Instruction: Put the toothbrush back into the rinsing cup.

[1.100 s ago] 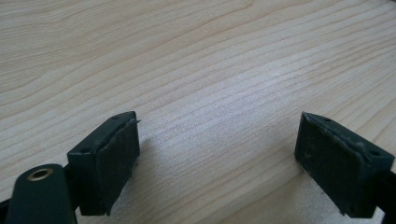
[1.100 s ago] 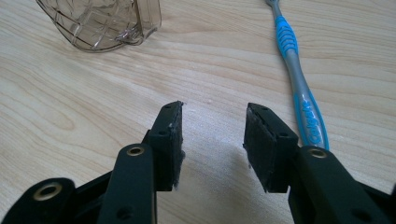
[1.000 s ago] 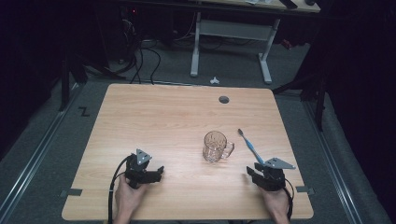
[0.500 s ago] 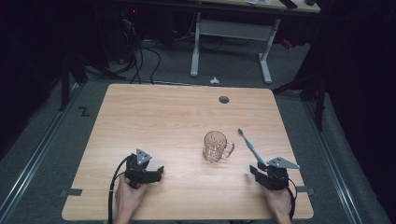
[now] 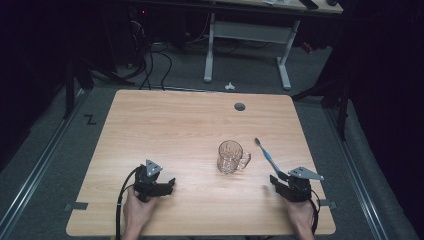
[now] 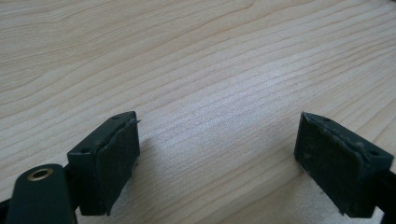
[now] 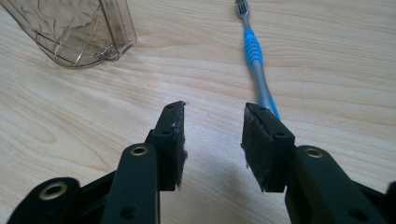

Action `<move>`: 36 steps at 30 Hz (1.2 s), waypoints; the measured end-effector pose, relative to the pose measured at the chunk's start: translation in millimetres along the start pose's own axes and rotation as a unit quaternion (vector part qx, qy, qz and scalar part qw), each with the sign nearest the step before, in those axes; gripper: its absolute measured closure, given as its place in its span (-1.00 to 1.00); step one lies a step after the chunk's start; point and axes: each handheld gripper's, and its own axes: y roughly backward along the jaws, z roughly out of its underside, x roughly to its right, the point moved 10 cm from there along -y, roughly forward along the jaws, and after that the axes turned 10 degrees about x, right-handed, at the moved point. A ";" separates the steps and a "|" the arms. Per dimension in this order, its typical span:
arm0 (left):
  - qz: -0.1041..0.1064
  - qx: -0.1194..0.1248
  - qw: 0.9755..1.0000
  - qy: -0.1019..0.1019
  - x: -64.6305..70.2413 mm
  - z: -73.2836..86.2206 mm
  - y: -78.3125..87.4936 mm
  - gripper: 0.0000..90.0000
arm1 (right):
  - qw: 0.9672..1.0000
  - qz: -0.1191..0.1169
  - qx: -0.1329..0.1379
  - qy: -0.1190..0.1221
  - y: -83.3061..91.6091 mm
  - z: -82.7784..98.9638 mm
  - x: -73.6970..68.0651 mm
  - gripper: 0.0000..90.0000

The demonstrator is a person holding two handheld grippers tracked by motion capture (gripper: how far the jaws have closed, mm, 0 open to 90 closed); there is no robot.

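A clear glass mug (image 5: 230, 156) stands upright on the wooden table (image 5: 175, 120), right of centre, its handle turned to the right. A blue and grey toothbrush (image 5: 267, 156) lies flat just right of the mug, bristles at the far end. My right gripper (image 5: 272, 181) rests near the front right edge, half open and empty. In the right gripper view its jaws (image 7: 212, 126) point at bare wood, with the toothbrush (image 7: 254, 51) running behind the right jaw and the mug (image 7: 79, 32) at the upper left. My left gripper (image 5: 172, 184) rests at the front left, wide open over bare wood (image 6: 217, 144).
A round cable hole (image 5: 240, 106) sits near the table's far edge. Beyond the table stand a white desk frame (image 5: 282, 55) and loose cables (image 5: 150, 60) on the dark floor. A small white object (image 5: 229, 86) lies on the floor behind the table.
My right gripper has edged slightly to the right along the front edge. The left gripper, mug and toothbrush have stayed put.
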 end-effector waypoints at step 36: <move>-0.001 0.000 1.000 0.000 -0.2 0.1 0.2 -0.67 | 1.000 0.016 0.005 0.004 -2.2 -23.4 15.2 0.28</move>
